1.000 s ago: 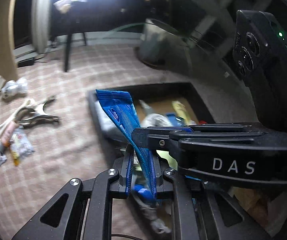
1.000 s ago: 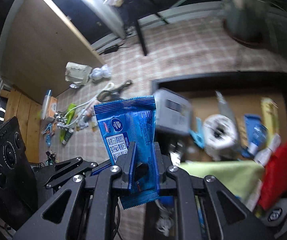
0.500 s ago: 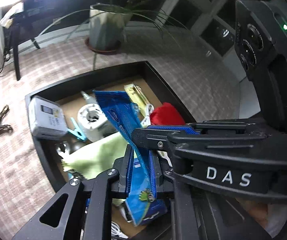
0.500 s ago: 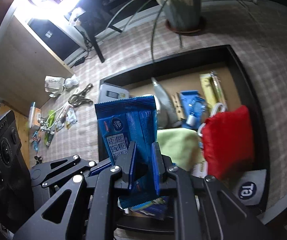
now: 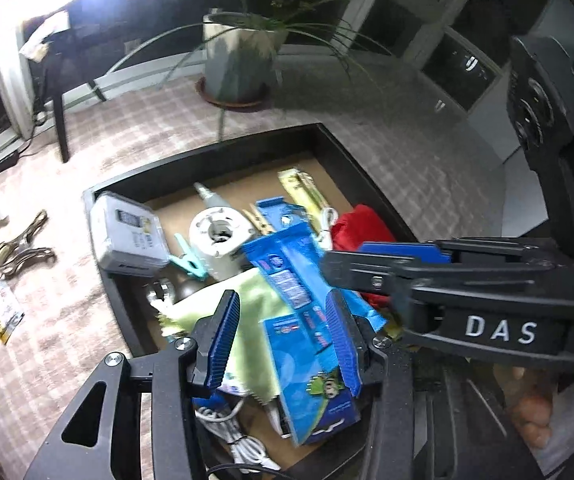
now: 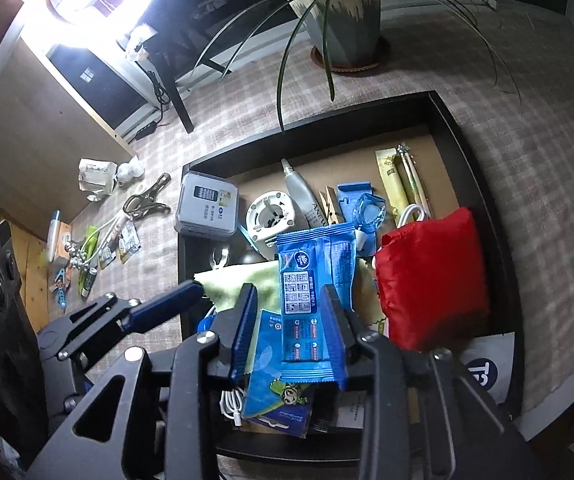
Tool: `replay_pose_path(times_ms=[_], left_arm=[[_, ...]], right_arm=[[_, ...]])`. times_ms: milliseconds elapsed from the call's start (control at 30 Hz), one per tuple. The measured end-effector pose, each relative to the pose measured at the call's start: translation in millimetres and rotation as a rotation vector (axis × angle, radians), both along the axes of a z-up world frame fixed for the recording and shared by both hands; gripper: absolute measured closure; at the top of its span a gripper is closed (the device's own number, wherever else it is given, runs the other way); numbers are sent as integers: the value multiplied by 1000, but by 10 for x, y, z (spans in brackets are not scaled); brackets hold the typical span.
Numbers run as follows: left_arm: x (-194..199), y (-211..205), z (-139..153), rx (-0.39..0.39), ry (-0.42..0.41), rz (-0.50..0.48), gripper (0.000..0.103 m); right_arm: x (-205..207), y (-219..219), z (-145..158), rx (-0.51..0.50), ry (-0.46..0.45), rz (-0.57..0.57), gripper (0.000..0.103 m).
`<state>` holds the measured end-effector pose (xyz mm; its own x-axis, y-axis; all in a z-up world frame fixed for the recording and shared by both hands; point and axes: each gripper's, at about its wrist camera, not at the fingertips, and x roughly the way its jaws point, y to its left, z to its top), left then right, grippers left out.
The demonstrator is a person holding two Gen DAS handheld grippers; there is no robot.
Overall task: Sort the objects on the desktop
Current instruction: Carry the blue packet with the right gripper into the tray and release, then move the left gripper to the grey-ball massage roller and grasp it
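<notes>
A blue snack packet hangs over the black tray. It stands between the fingers of both grippers. My right gripper has its jaws opening; the packet leans on the right pad and is clear of the left one. The jaws of my left gripper are also opening, with the same packet loose against its right pad. The right gripper's finger crosses in from the right in the left wrist view. Under the packet lie a green cloth and a second blue packet printed with a cartoon.
The tray also holds a red pouch, a grey box, a white round part, clothespins, a tube and a cable. Loose items and a metal clamp lie left on the checked cloth. A potted plant stands behind.
Both grippers carried the blue packet from beside the loose pile to above the tray. Their jaws have since spread, and the packet has slipped lower and tilted.
</notes>
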<state>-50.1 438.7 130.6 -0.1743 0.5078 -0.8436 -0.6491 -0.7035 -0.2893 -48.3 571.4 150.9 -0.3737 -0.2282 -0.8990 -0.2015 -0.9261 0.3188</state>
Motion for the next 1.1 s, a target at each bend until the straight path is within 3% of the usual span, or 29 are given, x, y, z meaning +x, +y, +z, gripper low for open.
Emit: replay_pose_path(times_ms=[467, 1100], left_arm=[[-341, -721, -74, -50, 7, 207, 60], [-1000, -2736, -270, -127, 4, 737, 60]], right_arm=[[-267, -373, 79, 8, 32, 92, 65], [-1067, -1488, 42, 38, 22, 310, 64]])
